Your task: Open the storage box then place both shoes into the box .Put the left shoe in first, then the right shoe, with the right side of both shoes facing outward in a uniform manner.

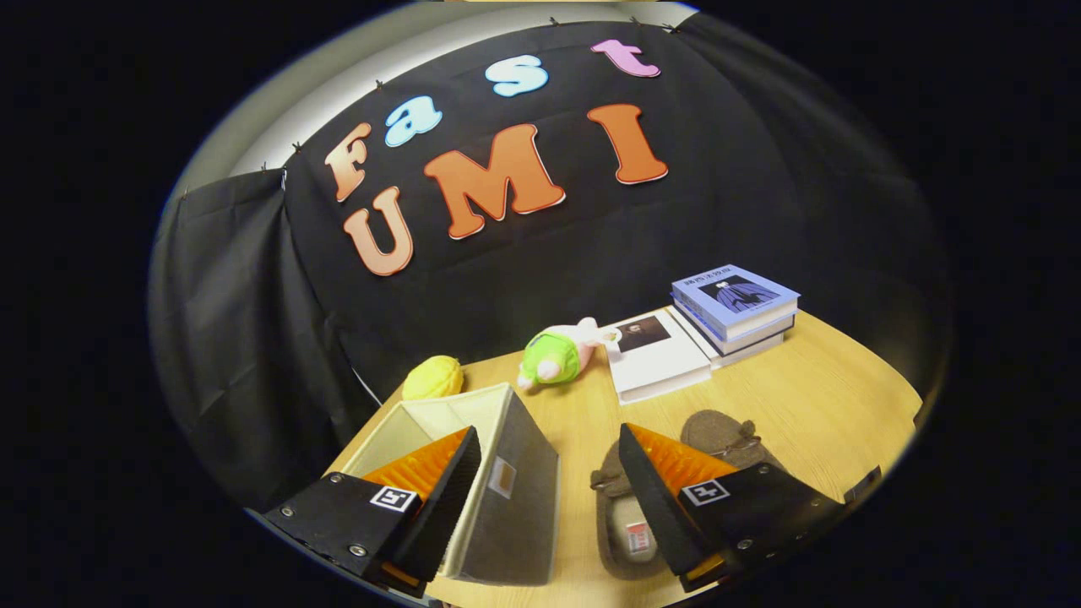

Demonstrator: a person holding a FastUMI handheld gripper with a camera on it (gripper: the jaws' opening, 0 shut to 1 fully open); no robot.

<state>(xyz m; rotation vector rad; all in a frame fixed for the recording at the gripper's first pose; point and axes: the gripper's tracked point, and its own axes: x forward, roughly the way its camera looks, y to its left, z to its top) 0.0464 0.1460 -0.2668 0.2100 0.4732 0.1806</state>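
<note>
Jaws (540,498) spread wide above the wooden counter (836,405), pinching nothing, with bare wood showing in the gap between the two fingers. Below and around the left finger (439,490), the storage box (507,473) — a grey fabric box with a pale lining, top open, one corner turned toward the camera, a small label on its grey side wall; finger tip overlapping the box's open mouth in the view, though contact cannot be told. Under and just beyond the right finger (667,490), two brown slipper-like shoes side by side on the counter: the nearer shoe (621,523) lying just inside that finger, its pale insole and a small tag visible, and the second shoe (726,435) poking out past the fingertip, with a small bow on its top. Box and shoes near each other but apart, separated by the strip of counter between the fingers. Farther back, well beyond the jaws, a yellow plush toy (432,377) at the counter's rear edge just behind the box, a green-and-pink plush toy (557,355) beside it, then a white book (654,359) lying flat — and a stack of blue-covered books (735,308) touching its far side. Black cloth wall behind everything.
</note>
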